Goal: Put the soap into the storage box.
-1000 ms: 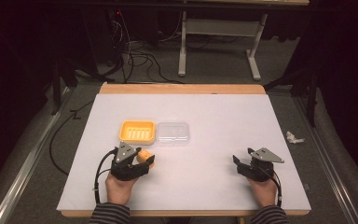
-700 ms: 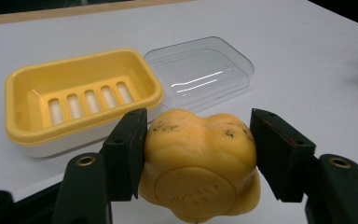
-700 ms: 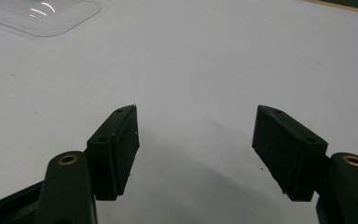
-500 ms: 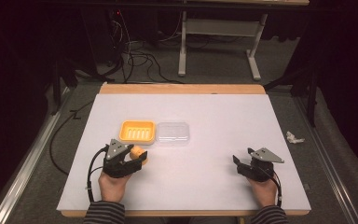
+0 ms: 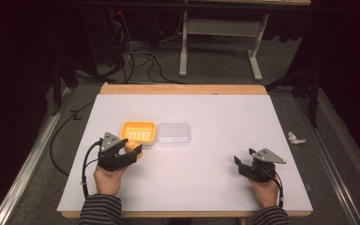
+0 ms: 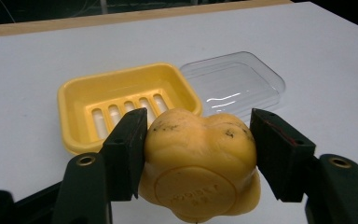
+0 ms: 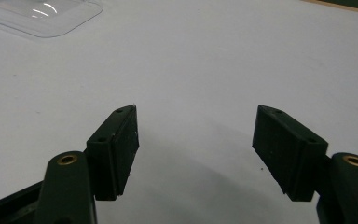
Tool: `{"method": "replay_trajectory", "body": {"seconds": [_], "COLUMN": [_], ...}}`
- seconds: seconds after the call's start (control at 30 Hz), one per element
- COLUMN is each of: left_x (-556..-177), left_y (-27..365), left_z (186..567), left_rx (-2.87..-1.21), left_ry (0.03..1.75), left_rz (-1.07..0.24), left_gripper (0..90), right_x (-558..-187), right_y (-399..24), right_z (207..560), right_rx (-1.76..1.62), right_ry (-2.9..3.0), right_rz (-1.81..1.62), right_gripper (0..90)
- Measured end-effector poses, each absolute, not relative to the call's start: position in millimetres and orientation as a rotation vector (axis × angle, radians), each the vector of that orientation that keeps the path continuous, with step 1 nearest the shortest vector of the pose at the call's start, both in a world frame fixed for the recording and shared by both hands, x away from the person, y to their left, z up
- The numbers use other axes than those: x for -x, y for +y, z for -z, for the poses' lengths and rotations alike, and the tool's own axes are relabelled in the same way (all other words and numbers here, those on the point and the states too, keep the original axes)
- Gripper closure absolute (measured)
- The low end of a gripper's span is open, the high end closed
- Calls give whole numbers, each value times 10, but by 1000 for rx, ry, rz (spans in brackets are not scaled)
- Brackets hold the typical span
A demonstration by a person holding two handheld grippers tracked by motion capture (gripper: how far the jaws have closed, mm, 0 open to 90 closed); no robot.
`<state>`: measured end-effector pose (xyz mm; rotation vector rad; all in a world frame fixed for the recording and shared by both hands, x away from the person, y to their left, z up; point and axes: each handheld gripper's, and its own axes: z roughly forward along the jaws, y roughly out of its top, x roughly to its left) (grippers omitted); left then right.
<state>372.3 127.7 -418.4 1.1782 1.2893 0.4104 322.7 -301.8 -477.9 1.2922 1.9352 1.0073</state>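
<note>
My left gripper (image 5: 133, 151) is shut on a lumpy yellow soap bar (image 5: 132, 146), held just off the white table at the near left. In the left gripper view the soap (image 6: 200, 163) is squeezed between both black pads (image 6: 128, 149). Right behind it lies an empty yellow slotted soap dish (image 5: 139, 131) (image 6: 74, 93). A clear plastic lid (image 5: 174, 135) (image 6: 235, 84) rests beside the dish on its right. My right gripper (image 5: 238, 164) sits at the near right, jaws open with nothing between them (image 7: 196, 149). The lid's corner (image 7: 42, 16) shows far off.
The white tabletop (image 5: 215, 122) ends in a wooden far edge (image 5: 183, 89). A crumpled scrap of paper (image 5: 296, 138) lies on the floor to the right. Cables and a desk frame (image 5: 220, 42) lie on the floor beyond the table.
My left gripper has shifted left and slightly up with the soap still in it. The right gripper has stayed put.
</note>
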Motion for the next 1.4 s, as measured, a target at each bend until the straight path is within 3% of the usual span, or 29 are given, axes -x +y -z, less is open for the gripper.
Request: {"method": "replay_trajectory", "body": {"seconds": [1.4], "left_x": [-4364], "left_y": [1280], "left_z": [4171], "left_rx": [-1187], "left_ry": [1364], "left_rz": [-463], "left_gripper": [394], "right_x": [-3221], "right_y": [-3008], "right_z": [4778], "right_rx": [-1297], "right_ry": [1930], "right_rz": [-997], "right_gripper": [316]}}
